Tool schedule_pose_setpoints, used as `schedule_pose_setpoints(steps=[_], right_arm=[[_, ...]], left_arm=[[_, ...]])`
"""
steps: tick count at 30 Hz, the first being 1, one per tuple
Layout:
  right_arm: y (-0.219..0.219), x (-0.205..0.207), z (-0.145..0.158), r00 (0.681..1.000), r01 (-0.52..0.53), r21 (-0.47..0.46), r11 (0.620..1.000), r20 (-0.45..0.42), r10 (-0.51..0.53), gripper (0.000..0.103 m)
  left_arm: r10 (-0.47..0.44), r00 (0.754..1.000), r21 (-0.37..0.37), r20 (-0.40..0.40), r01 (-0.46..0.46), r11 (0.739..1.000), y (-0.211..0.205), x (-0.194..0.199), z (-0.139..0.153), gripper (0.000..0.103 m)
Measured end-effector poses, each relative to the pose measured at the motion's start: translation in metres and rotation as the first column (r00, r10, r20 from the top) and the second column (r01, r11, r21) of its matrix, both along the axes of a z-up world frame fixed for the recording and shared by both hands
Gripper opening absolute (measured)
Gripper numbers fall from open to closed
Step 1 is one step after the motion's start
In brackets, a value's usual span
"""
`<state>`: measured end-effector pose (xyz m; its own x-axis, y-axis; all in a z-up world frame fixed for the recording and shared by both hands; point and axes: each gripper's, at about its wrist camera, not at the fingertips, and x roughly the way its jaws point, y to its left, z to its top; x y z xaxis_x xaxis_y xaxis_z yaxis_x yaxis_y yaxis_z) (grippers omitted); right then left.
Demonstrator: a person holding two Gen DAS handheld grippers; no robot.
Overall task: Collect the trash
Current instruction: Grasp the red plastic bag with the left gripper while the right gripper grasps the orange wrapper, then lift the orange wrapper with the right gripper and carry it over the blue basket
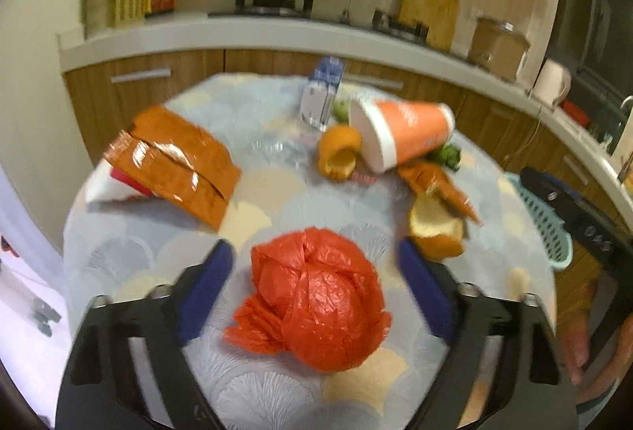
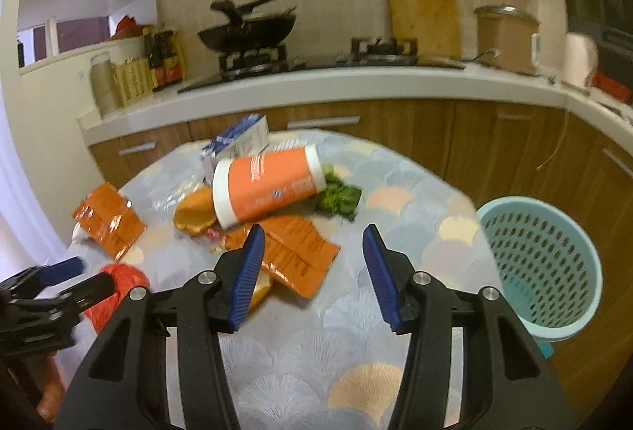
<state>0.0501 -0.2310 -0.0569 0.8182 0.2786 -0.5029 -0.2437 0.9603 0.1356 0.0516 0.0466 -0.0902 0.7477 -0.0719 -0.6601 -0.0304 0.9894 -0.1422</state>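
A crumpled red plastic bag (image 1: 320,303) lies on the round patterned table (image 1: 277,208). My left gripper (image 1: 315,248) stands open around it, with a gap between each blue pad and the bag. The right wrist view shows the same bag (image 2: 126,279) and left gripper (image 2: 97,271) at the lower left. My right gripper (image 2: 313,234) is open over bare tablecloth, nothing between its fingers. An orange wrapper (image 2: 296,252) lies just past its left finger. Further back are a tipped orange cup (image 2: 269,184), orange peels (image 2: 196,214), greens (image 2: 340,196) and a blue-and-white carton (image 2: 237,145).
A light blue perforated basket (image 2: 546,260) stands off the table's right edge. A larger orange foil packet (image 1: 178,161) lies at the table's left. Behind the table run wooden cabinets and a counter (image 2: 316,86) with a wok, a cutting board and a pot.
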Motion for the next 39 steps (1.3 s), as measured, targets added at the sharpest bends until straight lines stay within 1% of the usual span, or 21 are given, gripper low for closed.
schedule_pose_setpoints(steps=[2,3,6,7,9,11,14,15,17,20,23,25,26,27,30,31,32,33,34,35,39], right_arm=[[0.004,0.001,-0.005,0.999,-0.028,-0.008,1.000,-0.015,0.028,0.051],[0.008,0.003,-0.007,0.999,-0.031,-0.018,0.999,-0.024,0.030,0.053],[0.012,0.014,-0.013,0.998,-0.043,-0.043,0.998,-0.055,0.041,0.058],[0.014,0.020,-0.015,0.996,-0.058,-0.043,0.997,-0.074,0.054,0.062],[0.017,0.030,-0.018,0.993,-0.066,-0.037,0.997,-0.099,0.062,0.065],[0.021,0.040,-0.019,0.989,-0.084,-0.017,0.996,-0.123,0.082,0.071],[0.030,0.056,-0.020,0.981,-0.105,0.010,0.994,-0.163,0.105,0.075],[0.032,0.061,-0.021,0.979,-0.109,0.020,0.994,-0.170,0.111,0.075],[0.036,0.070,-0.022,0.976,-0.106,0.040,0.994,-0.187,0.112,0.080],[0.043,0.086,-0.027,0.966,-0.086,0.080,0.993,-0.238,0.103,0.081],[0.051,0.093,-0.036,0.961,-0.068,0.020,0.997,-0.266,0.071,0.081],[0.050,0.096,-0.044,0.953,-0.067,0.025,0.997,-0.293,0.071,0.081],[0.049,0.098,-0.048,0.947,-0.063,0.029,0.998,-0.313,0.069,0.075],[0.047,0.100,-0.049,0.944,-0.066,0.048,0.997,-0.321,0.078,0.065],[0.046,0.098,-0.049,0.948,-0.071,0.062,0.996,-0.305,0.087,0.044],[0.046,0.097,-0.050,0.947,-0.082,0.067,0.994,-0.305,0.099,0.032],[0.048,0.096,-0.049,0.948,-0.086,0.067,0.994,-0.303,0.103,0.027],[0.049,0.094,-0.048,0.950,-0.092,0.065,0.994,-0.294,0.107,0.024],[0.049,0.093,-0.048,0.951,-0.095,0.065,0.993,-0.288,0.110,0.018],[0.049,0.092,-0.046,0.952,-0.094,0.064,0.993,-0.285,0.108,0.015],[0.037,0.085,-0.043,0.955,-0.071,0.081,0.994,-0.281,0.091,0.009]], left_arm=[[0.006,0.999,0.011,-0.042,-0.005,1.000,0.000,0.008,-0.009,0.074],[0.000,0.998,0.002,-0.061,0.000,1.000,0.001,0.011,-0.014,0.074],[-0.011,0.997,-0.021,-0.072,0.010,1.000,0.002,0.013,-0.020,0.073],[-0.013,0.997,-0.023,-0.073,0.012,1.000,0.002,0.013,-0.020,0.071],[-0.024,0.997,-0.036,-0.073,0.022,0.999,0.002,0.015,-0.021,0.060],[-0.027,0.997,-0.028,-0.074,0.025,0.999,0.000,0.015,-0.020,0.056],[-0.029,0.998,-0.015,-0.053,0.028,0.999,-0.003,0.013,-0.019,0.051],[-0.027,0.999,-0.011,-0.047,0.026,1.000,-0.003,0.012,-0.019,0.051],[-0.033,0.999,-0.006,-0.043,0.033,0.999,-0.006,0.012,-0.019,0.050],[-0.045,0.998,0.009,-0.040,0.046,0.999,-0.009,0.013,-0.019,0.050],[-0.059,0.998,0.017,-0.038,0.060,0.998,-0.012,0.012,-0.019,0.050],[-0.064,0.997,0.014,-0.037,0.064,0.998,-0.012,0.012,-0.019,0.050],[-0.066,0.997,0.010,-0.037,0.066,0.998,-0.012,0.013,-0.019,0.050],[-0.067,0.997,0.004,-0.038,0.067,0.998,-0.011,0.013,-0.019,0.050],[-0.067,0.997,-0.008,-0.037,0.067,0.998,-0.009,0.014,-0.019,0.050],[-0.067,0.997,-0.008,-0.037,0.067,0.998,-0.009,0.014,-0.019,0.050],[-0.067,0.997,-0.009,-0.037,0.067,0.998,-0.010,0.014,-0.020,0.050],[-0.066,0.997,-0.008,-0.036,0.066,0.998,-0.010,0.014,-0.019,0.050],[-0.066,0.997,-0.007,-0.035,0.066,0.998,-0.009,0.014,-0.019,0.050],[-0.066,0.997,-0.007,-0.034,0.066,0.998,-0.009,0.014,-0.019,0.050],[-0.059,0.998,-0.008,-0.023,0.059,0.998,-0.008,0.012,-0.017,0.050]])
